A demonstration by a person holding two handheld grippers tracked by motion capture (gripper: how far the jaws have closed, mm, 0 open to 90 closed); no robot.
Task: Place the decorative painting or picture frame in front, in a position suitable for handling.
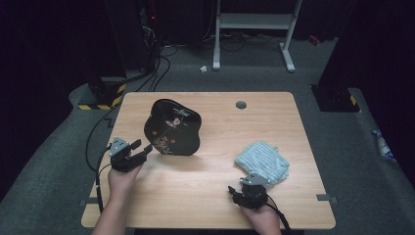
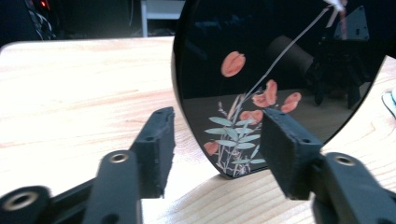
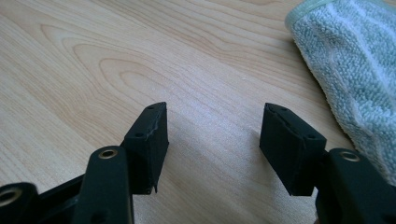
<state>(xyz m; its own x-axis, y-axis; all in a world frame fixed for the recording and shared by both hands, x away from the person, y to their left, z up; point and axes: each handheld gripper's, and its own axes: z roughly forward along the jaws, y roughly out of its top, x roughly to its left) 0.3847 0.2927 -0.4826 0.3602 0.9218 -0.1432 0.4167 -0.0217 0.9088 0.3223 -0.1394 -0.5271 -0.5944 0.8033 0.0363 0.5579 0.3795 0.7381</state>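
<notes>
Left jaws [image 2: 215, 149] are standing open around the tray [image 1: 172, 128], which is tilting on its edge on the surface [image 1: 215, 191], while right jaws [image 3: 212, 144] are waiting released beside the cloth [image 1: 263, 161], likely for wiping.

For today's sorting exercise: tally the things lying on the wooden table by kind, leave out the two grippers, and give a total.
Black lacquer tray with a flower pattern: 1
Pale blue-green towel cloth: 1
Total: 2
</notes>
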